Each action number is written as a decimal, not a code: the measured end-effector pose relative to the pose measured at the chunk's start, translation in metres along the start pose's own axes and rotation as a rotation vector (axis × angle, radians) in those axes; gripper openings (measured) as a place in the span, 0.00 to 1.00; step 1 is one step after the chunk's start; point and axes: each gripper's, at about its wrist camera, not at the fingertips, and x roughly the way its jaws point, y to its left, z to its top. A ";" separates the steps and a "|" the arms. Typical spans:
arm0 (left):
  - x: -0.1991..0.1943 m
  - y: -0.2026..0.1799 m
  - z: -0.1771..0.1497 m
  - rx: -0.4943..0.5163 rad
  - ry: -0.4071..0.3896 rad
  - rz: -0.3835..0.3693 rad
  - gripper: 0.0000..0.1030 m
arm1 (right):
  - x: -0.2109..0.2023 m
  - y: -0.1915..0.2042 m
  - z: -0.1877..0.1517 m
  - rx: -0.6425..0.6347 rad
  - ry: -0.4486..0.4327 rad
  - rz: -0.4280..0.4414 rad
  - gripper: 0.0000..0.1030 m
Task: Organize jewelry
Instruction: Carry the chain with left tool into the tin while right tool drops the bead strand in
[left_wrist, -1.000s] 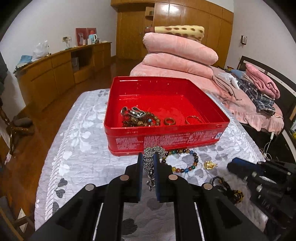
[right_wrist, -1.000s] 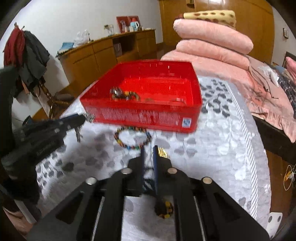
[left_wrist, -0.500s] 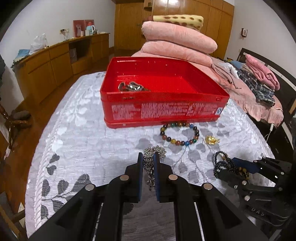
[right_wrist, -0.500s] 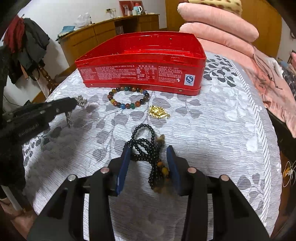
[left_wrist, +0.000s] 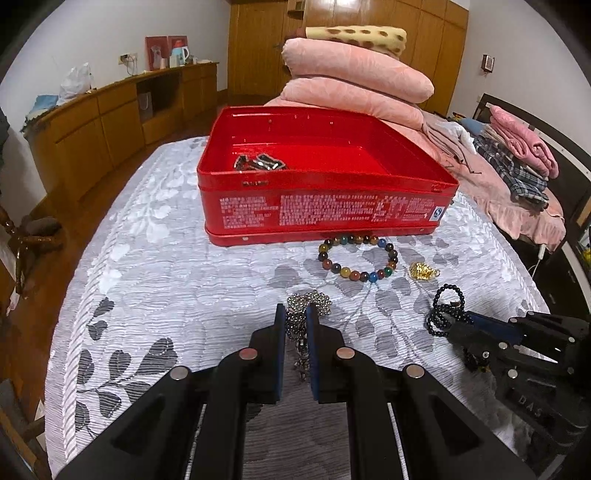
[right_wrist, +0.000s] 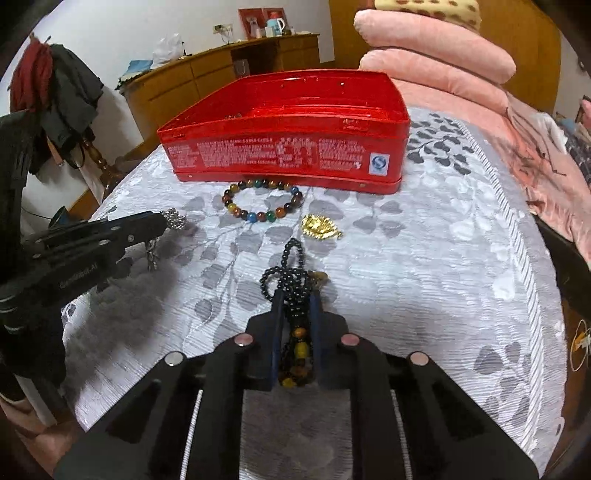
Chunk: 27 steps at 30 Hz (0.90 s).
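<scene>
My left gripper (left_wrist: 295, 314) is shut on a silver chain (left_wrist: 310, 301), low over the grey leaf-patterned bedspread (left_wrist: 166, 266). My right gripper (right_wrist: 295, 299) has its jaws closing on a black bead strand (right_wrist: 291, 273) with amber beads, and the pads press on it. The strand's loops lie on the spread ahead of the fingertips. A multicoloured bead bracelet (left_wrist: 358, 258) and a gold pendant (left_wrist: 423, 271) lie in front of the red tin (left_wrist: 325, 210). The tin holds some jewelry at its near left. In the right wrist view the left gripper (right_wrist: 162, 221) sits at the left with the chain (right_wrist: 175, 219).
Folded pink quilts (left_wrist: 354, 77) are stacked behind the tin. Folded clothes (left_wrist: 517, 155) lie at the right. A wooden sideboard (left_wrist: 103, 122) runs along the left wall. A coat stand with dark clothes (right_wrist: 48, 92) is at the left. The bed's edge drops off on the right (right_wrist: 554, 295).
Both grippers sank toward the bedspread. The right jaws opened around the black bead strand lying on the spread, then closed on it. The left still grips the silver chain.
</scene>
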 end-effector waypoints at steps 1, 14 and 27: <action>-0.001 0.001 0.001 -0.001 -0.004 0.000 0.11 | -0.002 -0.001 0.001 0.004 -0.006 0.001 0.12; -0.013 0.004 0.033 -0.007 -0.073 0.004 0.11 | -0.025 -0.002 0.045 0.023 -0.108 0.007 0.12; -0.010 0.003 0.095 0.002 -0.151 0.020 0.11 | -0.023 -0.008 0.113 0.011 -0.175 -0.025 0.12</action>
